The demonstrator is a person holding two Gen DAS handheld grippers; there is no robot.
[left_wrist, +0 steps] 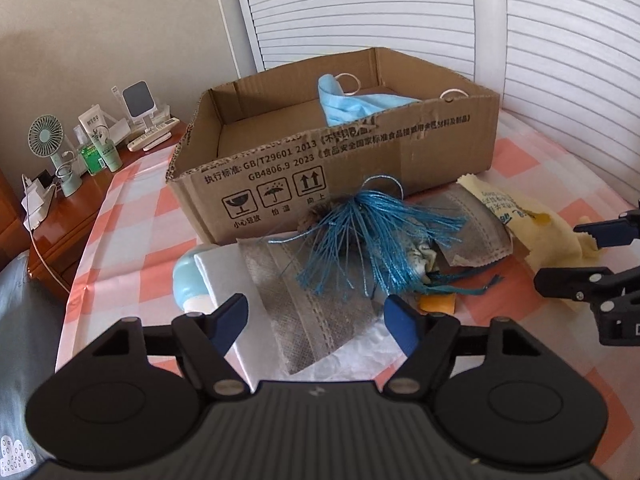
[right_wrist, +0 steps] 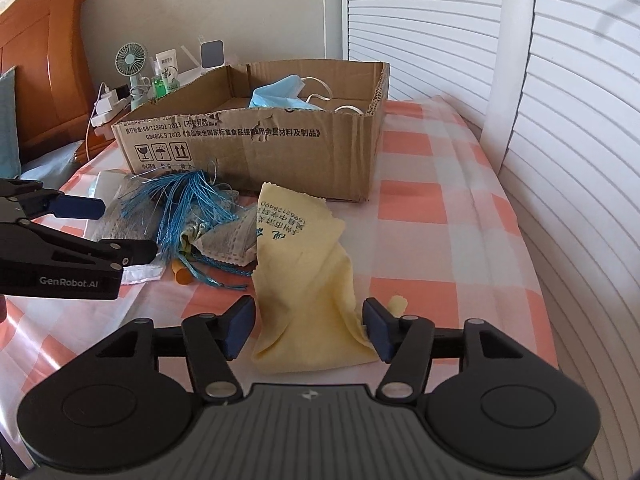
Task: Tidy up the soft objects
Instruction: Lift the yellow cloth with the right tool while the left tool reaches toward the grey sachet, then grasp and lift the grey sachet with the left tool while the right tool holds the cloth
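Observation:
An open cardboard box (left_wrist: 360, 148) stands on the checked cloth and holds a blue face mask (left_wrist: 352, 106); the box (right_wrist: 256, 148) and the mask (right_wrist: 280, 94) also show in the right wrist view. In front of it lies a pile: a blue tassel (left_wrist: 372, 232), grey masks (left_wrist: 308, 300) and white tissue (left_wrist: 228, 276). A yellow cloth (right_wrist: 308, 284) lies to the right. My left gripper (left_wrist: 316, 320) is open over the grey mask. My right gripper (right_wrist: 306, 326) is open, its fingers on either side of the yellow cloth's near end.
A wooden nightstand (left_wrist: 72, 208) at the left carries a small fan (left_wrist: 46, 140), bottles and chargers. A slatted white shutter (right_wrist: 560, 120) and white post run along the right side. A wooden headboard (right_wrist: 40, 60) stands at the far left.

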